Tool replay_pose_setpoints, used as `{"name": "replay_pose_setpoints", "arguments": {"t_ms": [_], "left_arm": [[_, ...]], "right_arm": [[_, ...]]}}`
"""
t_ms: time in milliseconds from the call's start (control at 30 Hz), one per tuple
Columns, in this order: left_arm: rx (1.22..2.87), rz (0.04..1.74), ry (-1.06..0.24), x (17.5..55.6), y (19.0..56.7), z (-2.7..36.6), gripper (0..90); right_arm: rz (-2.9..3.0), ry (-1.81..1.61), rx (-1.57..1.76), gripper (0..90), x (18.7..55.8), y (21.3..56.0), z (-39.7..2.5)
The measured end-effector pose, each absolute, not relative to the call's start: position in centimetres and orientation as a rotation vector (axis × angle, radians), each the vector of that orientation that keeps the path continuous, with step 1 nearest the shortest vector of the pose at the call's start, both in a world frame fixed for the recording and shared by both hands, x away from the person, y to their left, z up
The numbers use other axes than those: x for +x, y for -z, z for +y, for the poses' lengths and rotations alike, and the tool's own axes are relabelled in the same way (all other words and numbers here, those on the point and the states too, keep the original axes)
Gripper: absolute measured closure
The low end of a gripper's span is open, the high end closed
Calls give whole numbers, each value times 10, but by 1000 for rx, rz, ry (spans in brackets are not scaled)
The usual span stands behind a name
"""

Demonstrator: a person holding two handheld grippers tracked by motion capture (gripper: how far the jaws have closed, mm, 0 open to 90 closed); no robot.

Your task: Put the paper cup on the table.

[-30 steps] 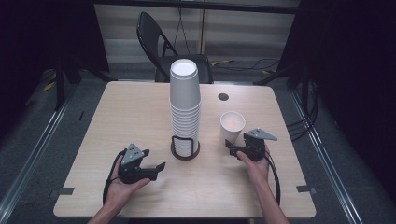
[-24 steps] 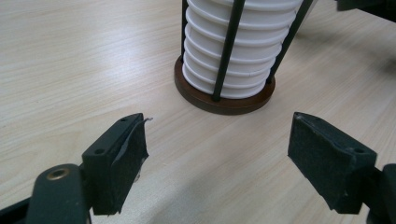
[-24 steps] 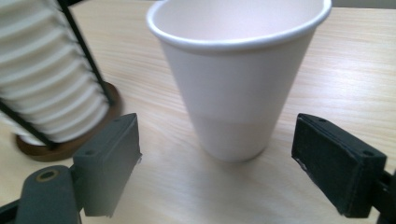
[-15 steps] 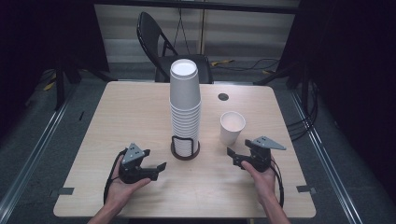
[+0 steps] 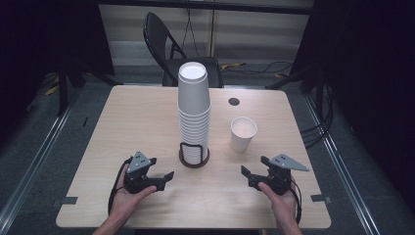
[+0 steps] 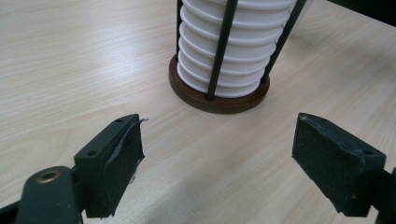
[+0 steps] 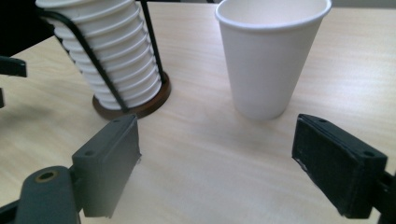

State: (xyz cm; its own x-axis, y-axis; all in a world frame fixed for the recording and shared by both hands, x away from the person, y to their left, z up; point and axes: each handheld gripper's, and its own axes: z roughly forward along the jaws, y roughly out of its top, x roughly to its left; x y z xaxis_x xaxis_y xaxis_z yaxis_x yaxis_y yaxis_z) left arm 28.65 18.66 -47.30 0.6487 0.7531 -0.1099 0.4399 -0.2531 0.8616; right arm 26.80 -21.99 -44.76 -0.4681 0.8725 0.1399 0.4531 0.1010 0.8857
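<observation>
My right gripper point(image 5: 253, 174) sits low over the pale wooden table point(image 5: 147, 122) with its jaws spread wide and empty, the single white paper cup point(image 5: 243, 133) standing upright just ahead of it. My left gripper point(image 5: 164, 178) is likewise wide open, holding nothing, facing the tall stack of white paper cups point(image 5: 194, 112) in its black wire holder with a round brown base point(image 5: 194, 155).

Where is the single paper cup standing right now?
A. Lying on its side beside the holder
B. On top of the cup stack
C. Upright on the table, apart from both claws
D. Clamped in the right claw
C: the single cup stands upright on the table, beyond the open right claw, with bare wood between them.
</observation>
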Motion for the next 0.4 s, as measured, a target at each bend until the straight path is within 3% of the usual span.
{"name": "replay_pose_setpoints", "arguments": {"t_ms": [400], "left_arm": [[1926,898,-408,285,475,182,159]], "right_arm": [[1972,-1304,1325,140,259,465,-224]]}}
